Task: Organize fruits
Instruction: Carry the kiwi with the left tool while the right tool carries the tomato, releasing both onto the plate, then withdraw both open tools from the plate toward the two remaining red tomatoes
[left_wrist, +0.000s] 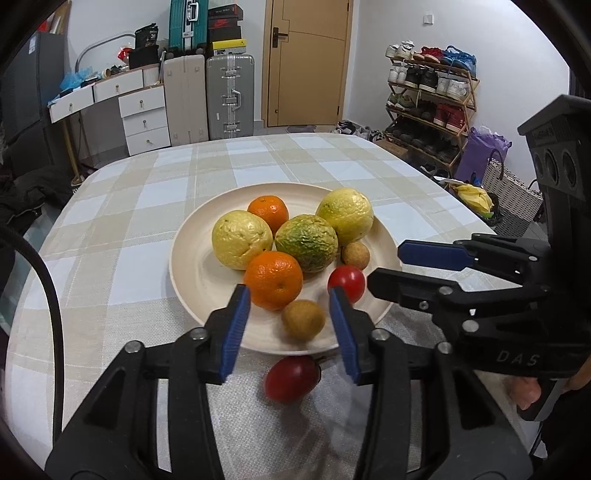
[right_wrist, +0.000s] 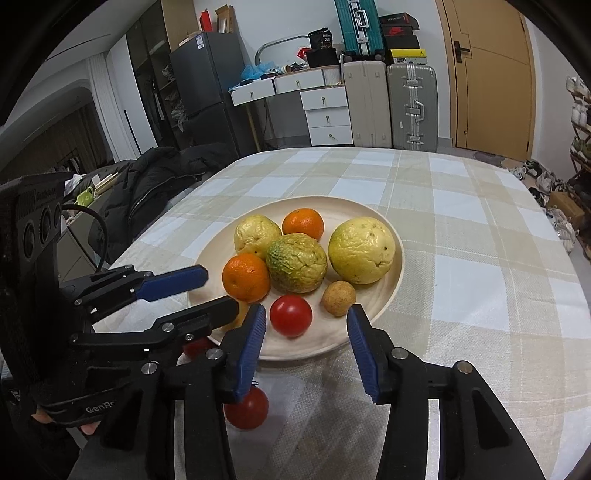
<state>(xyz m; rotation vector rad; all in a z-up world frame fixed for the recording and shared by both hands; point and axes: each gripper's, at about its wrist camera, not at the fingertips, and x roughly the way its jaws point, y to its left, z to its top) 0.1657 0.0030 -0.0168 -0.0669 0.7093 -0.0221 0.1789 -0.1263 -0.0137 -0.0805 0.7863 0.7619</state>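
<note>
A cream plate (left_wrist: 192, 266) (right_wrist: 391, 280) on the checked tablecloth holds two oranges (left_wrist: 273, 278) (right_wrist: 245, 277), three wrinkled yellow-green fruits (left_wrist: 306, 242) (right_wrist: 297, 262), two small brown fruits (left_wrist: 303, 319) (right_wrist: 339, 298) and a red tomato (left_wrist: 346, 282) (right_wrist: 290, 314). Another tomato (left_wrist: 291, 378) lies on the cloth just short of the plate's near rim, below my left gripper (left_wrist: 290, 332) (right_wrist: 218, 291), which is open and empty. My right gripper (right_wrist: 308, 347) (left_wrist: 402, 269) hangs open over the near rim, with a tomato (right_wrist: 246, 408) on the cloth under its left finger.
Past the table's far edge stand suitcases (left_wrist: 229, 99), a white drawer unit (left_wrist: 144, 118) and a door. A shoe rack (left_wrist: 428, 96) and a woven basket (left_wrist: 513, 195) are on the right. A dark coat (right_wrist: 155, 184) lies left of the table.
</note>
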